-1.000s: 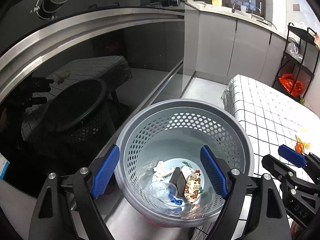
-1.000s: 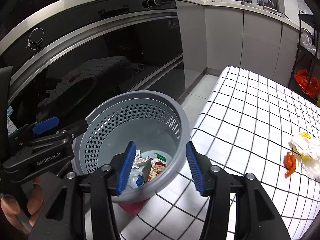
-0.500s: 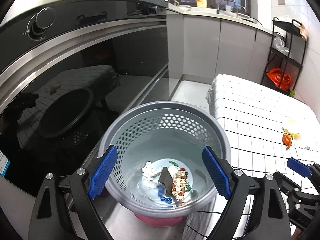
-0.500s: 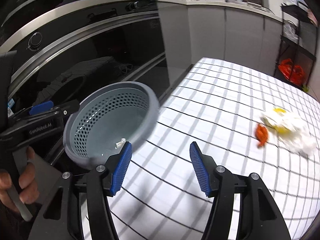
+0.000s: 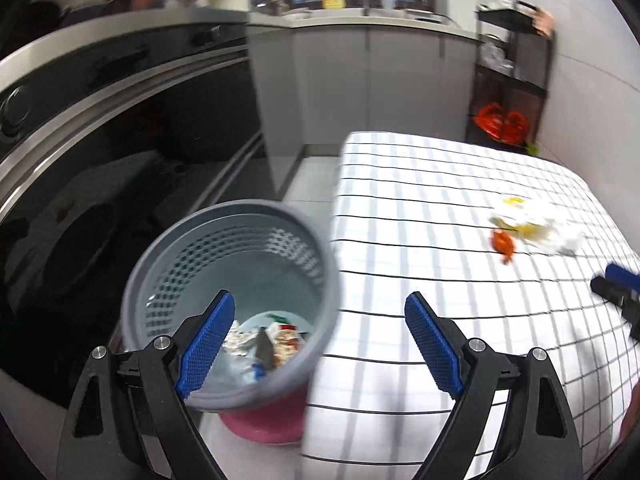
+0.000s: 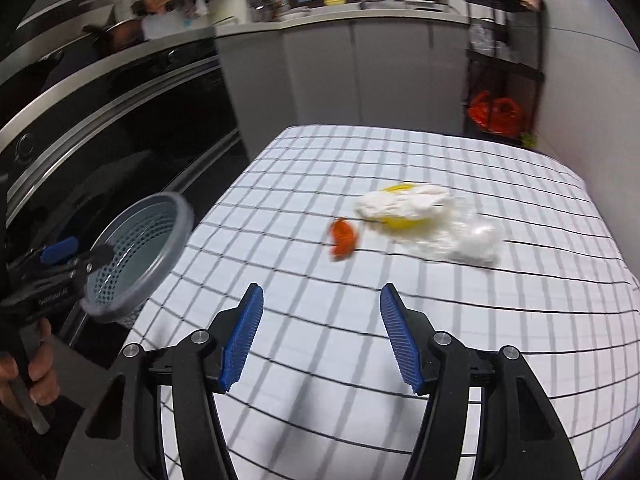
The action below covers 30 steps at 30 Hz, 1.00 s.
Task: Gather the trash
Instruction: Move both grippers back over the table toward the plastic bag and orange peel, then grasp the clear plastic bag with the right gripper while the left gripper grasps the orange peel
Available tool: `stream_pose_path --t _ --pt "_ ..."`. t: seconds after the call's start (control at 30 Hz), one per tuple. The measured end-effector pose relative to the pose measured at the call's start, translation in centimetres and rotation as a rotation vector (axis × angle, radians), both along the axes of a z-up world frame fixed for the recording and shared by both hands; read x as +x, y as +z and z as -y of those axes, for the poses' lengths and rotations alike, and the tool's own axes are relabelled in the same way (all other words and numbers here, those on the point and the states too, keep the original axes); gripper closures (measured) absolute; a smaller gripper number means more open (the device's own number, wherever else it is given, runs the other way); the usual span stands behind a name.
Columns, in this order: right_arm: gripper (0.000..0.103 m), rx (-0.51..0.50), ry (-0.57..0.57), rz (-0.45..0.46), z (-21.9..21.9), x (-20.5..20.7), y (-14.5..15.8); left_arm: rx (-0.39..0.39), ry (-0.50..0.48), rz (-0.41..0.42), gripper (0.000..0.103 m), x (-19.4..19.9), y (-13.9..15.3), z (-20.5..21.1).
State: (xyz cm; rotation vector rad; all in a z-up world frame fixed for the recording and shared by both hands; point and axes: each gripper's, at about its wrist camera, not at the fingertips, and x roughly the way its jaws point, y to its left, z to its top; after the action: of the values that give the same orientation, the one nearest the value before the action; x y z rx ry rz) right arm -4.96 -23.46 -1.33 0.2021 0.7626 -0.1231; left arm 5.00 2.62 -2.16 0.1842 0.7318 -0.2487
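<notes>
A grey perforated basket (image 5: 240, 210) with a pink base stands beside the table's left edge and holds several wrappers (image 5: 276, 342). My left gripper (image 5: 320, 344) hovers open above its near right rim, gripping nothing. On the checked tablecloth (image 6: 320, 184) lie an orange scrap (image 6: 344, 238) and a crumpled white and yellow wrapper (image 6: 424, 220). My right gripper (image 6: 320, 338) is open over bare cloth, short of the scrap, with nothing between its fingers. The left wrist view also shows the orange scrap (image 5: 503, 242), the white wrapper (image 5: 536, 228) and the right gripper's tip (image 5: 616, 280).
A black oven front (image 5: 120, 140) runs along the left behind the basket (image 6: 140, 256). Grey cabinets (image 6: 380, 72) and a black rack with an orange bag (image 6: 496, 114) stand beyond the table. A hand (image 6: 28, 368) holds the left gripper (image 6: 60, 256) at the basket's rim.
Both views swung right, away from the basket and toward the table. The right gripper left the basket's mouth and now faces the scraps, its jaws a little wider. The pictures are motion-blurred.
</notes>
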Motion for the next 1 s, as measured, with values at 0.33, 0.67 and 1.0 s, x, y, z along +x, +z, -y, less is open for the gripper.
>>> stream_pose_path --t 0.33,0.67,1.0 --pt "0.040 0.013 -0.124 0.015 7.7 -0.7 0.3 -0.031 -0.116 -0.027 0.013 -1.0 0.1 8.3" --pt "0.037 0.030 -0.135 -0.026 11.7 3.4 -3.4 -0.047 -0.153 -0.034 0.013 0.0 -1.3 13.8" --pt "0.027 0.034 -0.132 -0.082 12.7 7.7 -5.3 -0.018 -0.134 -0.069 0.013 1.0 -3.5 13.3"
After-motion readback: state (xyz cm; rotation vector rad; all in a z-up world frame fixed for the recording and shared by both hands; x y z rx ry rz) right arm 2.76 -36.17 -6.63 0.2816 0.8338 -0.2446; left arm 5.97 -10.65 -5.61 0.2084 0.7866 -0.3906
